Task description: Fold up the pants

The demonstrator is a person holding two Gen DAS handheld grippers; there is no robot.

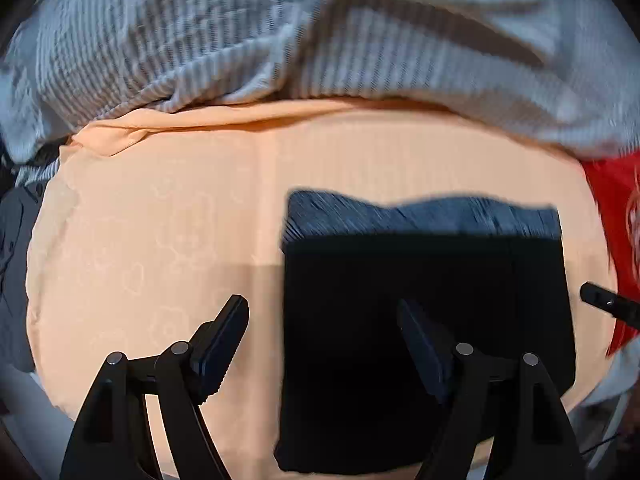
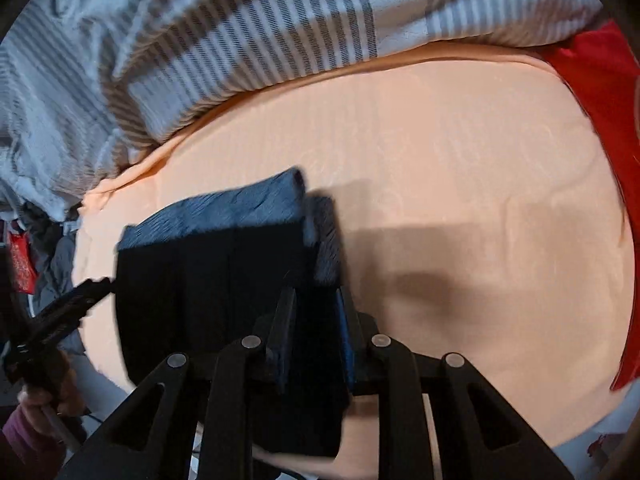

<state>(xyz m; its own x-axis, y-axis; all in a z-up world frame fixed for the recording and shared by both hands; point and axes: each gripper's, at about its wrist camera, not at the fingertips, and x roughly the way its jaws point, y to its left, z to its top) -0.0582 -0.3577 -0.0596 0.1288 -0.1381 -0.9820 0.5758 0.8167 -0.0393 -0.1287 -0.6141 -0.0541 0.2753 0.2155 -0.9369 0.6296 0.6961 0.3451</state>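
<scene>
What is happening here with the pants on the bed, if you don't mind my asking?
A person with a gripper in each hand is folding dark pants on a peach sheet. The pants already lie as a compact folded rectangle. The right gripper is shut on the pants' near right edge, while the left gripper hangs open over their left edge, holding nothing. A striped blanket is bunched behind.
</scene>
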